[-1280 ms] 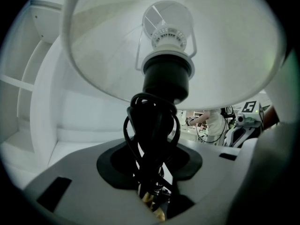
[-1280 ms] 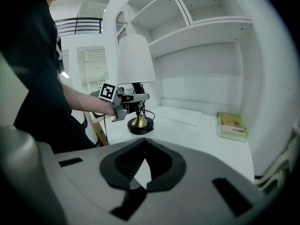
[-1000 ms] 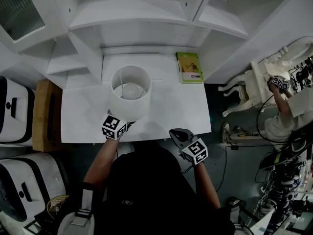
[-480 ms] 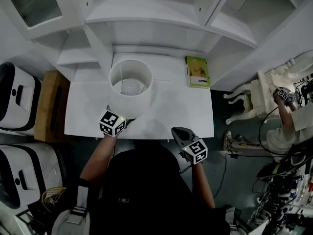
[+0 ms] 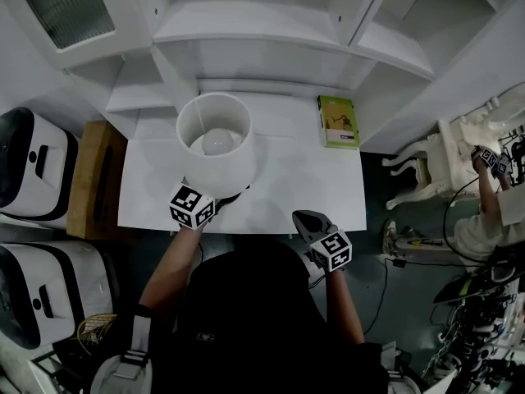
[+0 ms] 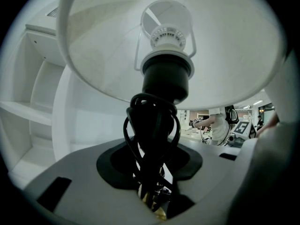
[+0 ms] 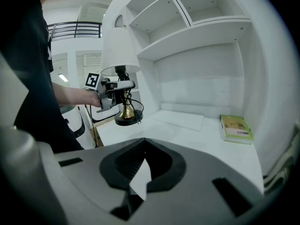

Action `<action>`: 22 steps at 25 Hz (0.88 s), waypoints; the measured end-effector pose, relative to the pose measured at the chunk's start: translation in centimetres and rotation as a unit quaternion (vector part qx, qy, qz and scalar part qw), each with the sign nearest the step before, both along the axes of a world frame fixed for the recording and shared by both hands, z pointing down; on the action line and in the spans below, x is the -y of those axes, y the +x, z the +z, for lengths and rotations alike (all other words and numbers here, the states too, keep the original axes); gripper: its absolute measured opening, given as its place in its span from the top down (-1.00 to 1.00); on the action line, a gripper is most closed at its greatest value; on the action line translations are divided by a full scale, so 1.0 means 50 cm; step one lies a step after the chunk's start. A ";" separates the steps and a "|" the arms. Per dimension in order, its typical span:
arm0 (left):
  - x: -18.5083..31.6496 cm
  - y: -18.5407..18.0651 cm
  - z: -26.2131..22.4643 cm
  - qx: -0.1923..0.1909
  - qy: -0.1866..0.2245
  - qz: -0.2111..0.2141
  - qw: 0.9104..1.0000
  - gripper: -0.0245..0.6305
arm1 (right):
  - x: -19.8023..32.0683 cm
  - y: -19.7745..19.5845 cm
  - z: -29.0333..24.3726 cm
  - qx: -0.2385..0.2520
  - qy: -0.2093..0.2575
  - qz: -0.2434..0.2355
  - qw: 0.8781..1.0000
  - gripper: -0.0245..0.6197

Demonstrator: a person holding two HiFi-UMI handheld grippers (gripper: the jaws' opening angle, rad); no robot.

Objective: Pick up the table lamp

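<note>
White desk [image 5: 312,179] under white shelving. Pinches, with left gripper [image 6: 151,172], the table lamp [image 6: 166,74] by its black stem, cord wound round it, just below the socket. Presses right gripper [image 7: 139,170] jaws together on nothing, near the desk's front edge. Likely handles top-heavy, with 1 thin shade [image 5: 238,167] and fragile bulb [image 5: 216,144]; best taken by that stiff stem. Shows the black base [image 7: 125,121] at the desk's front left only in the right gripper view; touching or clear, cannot tell.
</note>
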State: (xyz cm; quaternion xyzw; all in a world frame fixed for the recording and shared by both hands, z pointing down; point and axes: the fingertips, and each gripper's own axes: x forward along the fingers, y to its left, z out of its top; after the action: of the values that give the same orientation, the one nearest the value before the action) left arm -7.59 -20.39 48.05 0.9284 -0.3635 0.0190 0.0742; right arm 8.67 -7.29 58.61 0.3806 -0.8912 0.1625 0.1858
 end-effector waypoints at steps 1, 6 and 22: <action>0.000 -0.003 -0.002 0.001 0.000 -0.001 1.000 0.48 | 0.002 -0.002 -0.002 0.001 0.001 0.000 1.000 0.90; 0.003 -0.015 0.000 0.013 0.000 -0.003 1.000 0.48 | 0.026 -0.012 -0.007 0.005 0.006 -0.004 1.000 0.90; 0.006 -0.046 -0.017 0.017 0.008 -0.018 1.000 0.48 | 0.111 -0.058 -0.057 0.014 0.043 -0.036 0.998 0.90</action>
State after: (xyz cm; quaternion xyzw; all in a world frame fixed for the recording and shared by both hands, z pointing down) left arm -9.87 -20.69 47.21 0.9219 -0.3812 0.0307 0.0613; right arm 5.79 -12.84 55.75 0.3537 -0.9128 0.1228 0.1631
